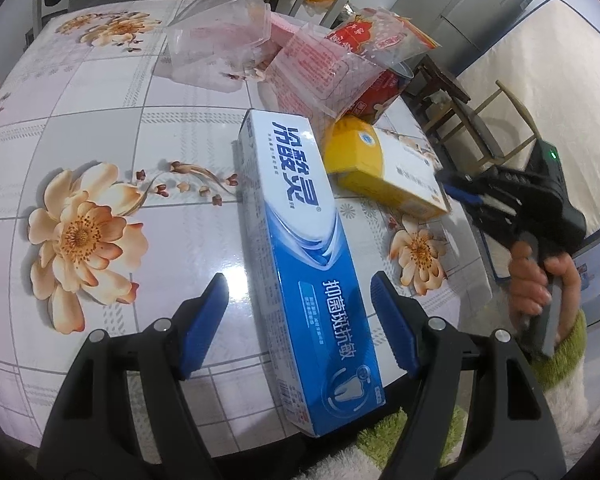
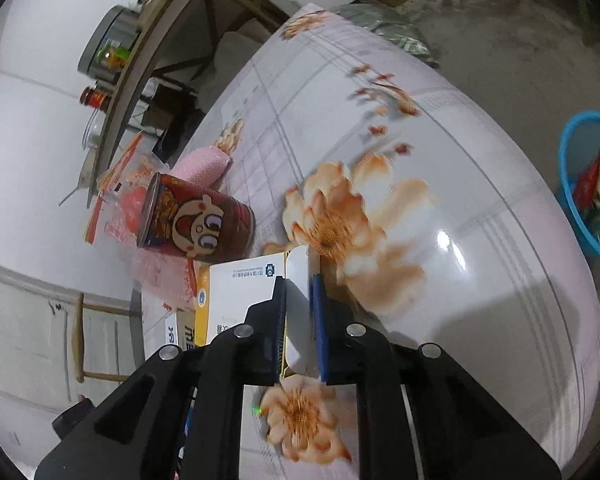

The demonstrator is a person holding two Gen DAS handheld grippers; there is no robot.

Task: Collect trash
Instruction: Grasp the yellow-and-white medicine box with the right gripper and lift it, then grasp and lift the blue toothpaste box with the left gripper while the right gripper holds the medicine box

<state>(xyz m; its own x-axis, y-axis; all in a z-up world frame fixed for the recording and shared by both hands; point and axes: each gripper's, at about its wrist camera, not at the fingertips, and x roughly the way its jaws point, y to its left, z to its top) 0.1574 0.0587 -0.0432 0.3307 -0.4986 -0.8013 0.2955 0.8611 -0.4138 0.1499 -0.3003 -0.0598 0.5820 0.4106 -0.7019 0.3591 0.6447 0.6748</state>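
Observation:
A long blue and white toothpaste box lies on the flowered table. My left gripper stands open around its near half, and the blue pads do not press on it. To its right lies a yellow and white carton. My right gripper, held by a hand, meets the carton's right end. In the right wrist view my right gripper is shut on the white end of that carton.
A red cartoon can, pink wrappers and a clear plastic container crowd the far side of the table. A blue basket holding trash stands on the floor beyond the table edge. Chairs stand to the right.

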